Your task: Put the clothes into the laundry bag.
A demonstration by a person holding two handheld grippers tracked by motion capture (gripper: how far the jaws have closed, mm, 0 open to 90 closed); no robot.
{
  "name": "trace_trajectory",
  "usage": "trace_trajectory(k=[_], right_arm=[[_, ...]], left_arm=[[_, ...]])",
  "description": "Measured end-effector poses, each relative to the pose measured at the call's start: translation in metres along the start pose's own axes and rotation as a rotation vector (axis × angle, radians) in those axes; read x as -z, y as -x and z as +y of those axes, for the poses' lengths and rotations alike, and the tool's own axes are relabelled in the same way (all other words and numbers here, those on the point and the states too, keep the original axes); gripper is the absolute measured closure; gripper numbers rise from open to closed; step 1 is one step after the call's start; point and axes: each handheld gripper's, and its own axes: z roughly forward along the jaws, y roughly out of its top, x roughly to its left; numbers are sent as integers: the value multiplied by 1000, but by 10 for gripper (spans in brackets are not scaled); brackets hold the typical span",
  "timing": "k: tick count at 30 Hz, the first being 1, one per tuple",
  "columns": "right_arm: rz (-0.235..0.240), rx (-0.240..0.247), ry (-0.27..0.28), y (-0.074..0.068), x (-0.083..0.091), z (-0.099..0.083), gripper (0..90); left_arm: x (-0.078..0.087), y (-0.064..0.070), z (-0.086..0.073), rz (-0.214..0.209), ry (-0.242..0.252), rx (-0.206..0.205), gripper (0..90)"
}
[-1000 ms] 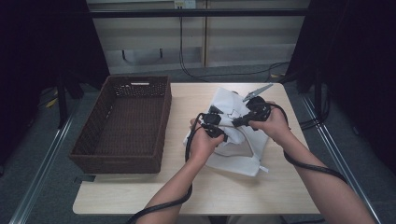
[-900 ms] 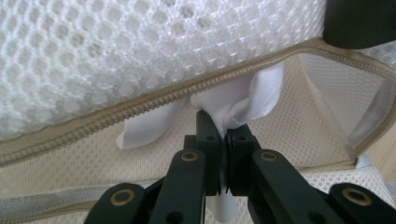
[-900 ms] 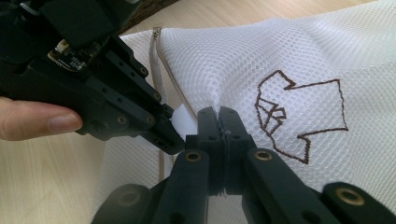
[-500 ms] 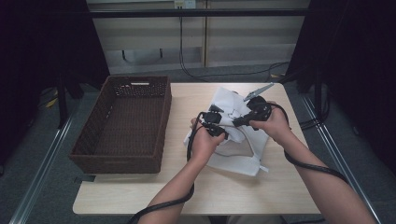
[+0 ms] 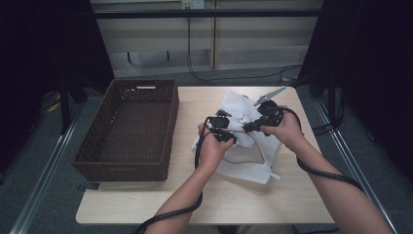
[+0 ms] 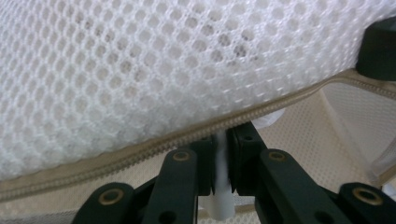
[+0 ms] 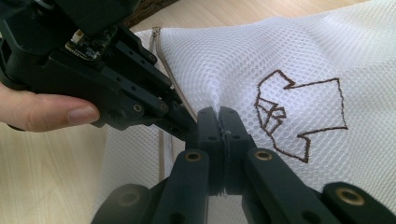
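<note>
The mesh bag (image 5: 246, 146) lies on the worktop (image 5: 146, 200) right of the wicker basket (image 5: 129, 129), its upper part lifted between both hands. The left gripper (image 6: 223, 161) jaws are closed on a white tab by the zip (image 6: 154, 149), likely the pull. The right gripper (image 7: 219, 126) jaws are pinched on mesh beside the printed logo (image 7: 299, 116), probably to brace the fabric so the zip can be run.

High view: soft overhead light falls on the counter (image 5: 146, 200), the surroundings drop to near black, and the frame is slightly grainy. Left gripper view: the mesh bag (image 6: 154, 70) is bright and partly blurred at close range. Right gripper view: even light, the tongs (image 7: 218, 126) soft-edged.
</note>
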Motion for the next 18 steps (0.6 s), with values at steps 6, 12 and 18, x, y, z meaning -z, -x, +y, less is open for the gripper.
trace_trajectory(k=[6,12,18], right_arm=[[-3,6,-2,0,-1,0,899],[-2,2,1,0,-1,0,899],[-5,5,-1,0,-1,0,899]], left_arm=[[1,-3,-1,-5,-20,-10,750],[5,-5,-3,-12,-44,-29,637],[11,-8,-7,-30,-62,-34,549]])
